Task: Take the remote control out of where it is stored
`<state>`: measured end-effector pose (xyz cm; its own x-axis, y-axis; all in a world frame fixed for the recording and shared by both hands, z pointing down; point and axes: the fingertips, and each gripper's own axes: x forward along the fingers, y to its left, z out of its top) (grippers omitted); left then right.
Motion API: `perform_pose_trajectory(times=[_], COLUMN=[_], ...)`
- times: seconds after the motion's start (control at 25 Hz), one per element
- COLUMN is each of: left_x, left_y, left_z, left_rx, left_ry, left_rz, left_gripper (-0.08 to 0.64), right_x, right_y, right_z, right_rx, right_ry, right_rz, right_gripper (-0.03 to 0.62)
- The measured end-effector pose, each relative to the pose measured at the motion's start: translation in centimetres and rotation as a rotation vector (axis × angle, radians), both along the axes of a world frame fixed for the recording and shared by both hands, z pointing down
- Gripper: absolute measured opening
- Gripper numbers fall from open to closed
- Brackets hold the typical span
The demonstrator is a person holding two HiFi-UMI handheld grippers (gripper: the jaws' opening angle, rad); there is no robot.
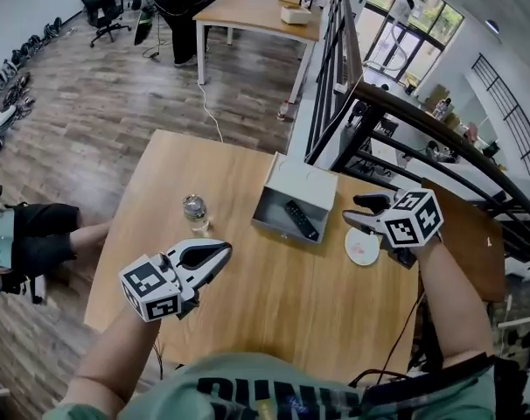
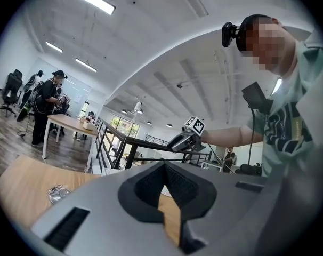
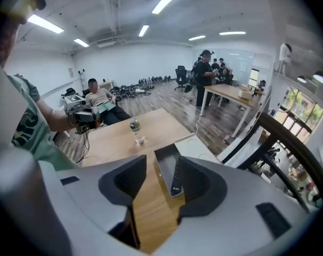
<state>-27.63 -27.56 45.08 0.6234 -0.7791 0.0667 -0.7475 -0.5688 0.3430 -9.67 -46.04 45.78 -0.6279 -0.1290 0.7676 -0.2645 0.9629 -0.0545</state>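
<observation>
A black remote control (image 1: 302,220) lies inside an open grey box (image 1: 267,214) on the wooden table (image 1: 274,304); the box's pale lid (image 1: 304,179) leans back behind it. My right gripper (image 1: 351,211) hovers just right of the box, tilted down towards it, open with nothing between its jaws. In the right gripper view the remote (image 3: 177,179) shows past the right gripper (image 3: 161,161), apart from the pads. My left gripper (image 1: 223,252) is over the table's front left, shut and empty, well clear of the box. The left gripper (image 2: 164,167) points level.
A crumpled clear bottle (image 1: 194,210) stands left of the box. A round white disc (image 1: 363,246) lies on the table under my right gripper. A black railing (image 1: 396,121) runs along the table's far right. A person sits on the floor (image 1: 29,234) at left.
</observation>
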Motion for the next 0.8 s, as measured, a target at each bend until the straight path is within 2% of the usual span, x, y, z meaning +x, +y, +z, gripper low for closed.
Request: perform_pose_trajectory(times=[0.28,0.52,0.8], left_x=[-0.6,-1.1,-2.1], left_y=[-2.0,-3.0,-3.8], left_z=[3.4,5.9,7.8], left_rx=[-0.031,-0.059,-0.083], left_ry=[-0.036,-0.038,-0.025], left_rz=[0.003,-0.013,-0.019], left_gripper=[-0.009,-0.009,-0.008], right_x=[-3.3,-5.6,-6.4], right_y=[-2.4,-3.7,-4.9], right_z=[7.3,13.8,19.8], right_rx=[-0.100,-0.147,-0.224], right_ry=[0.238,0.356,0.440], right_rz=[-0.078,-0.113,-0.090], right_gripper=[0.221,0.227,0.226])
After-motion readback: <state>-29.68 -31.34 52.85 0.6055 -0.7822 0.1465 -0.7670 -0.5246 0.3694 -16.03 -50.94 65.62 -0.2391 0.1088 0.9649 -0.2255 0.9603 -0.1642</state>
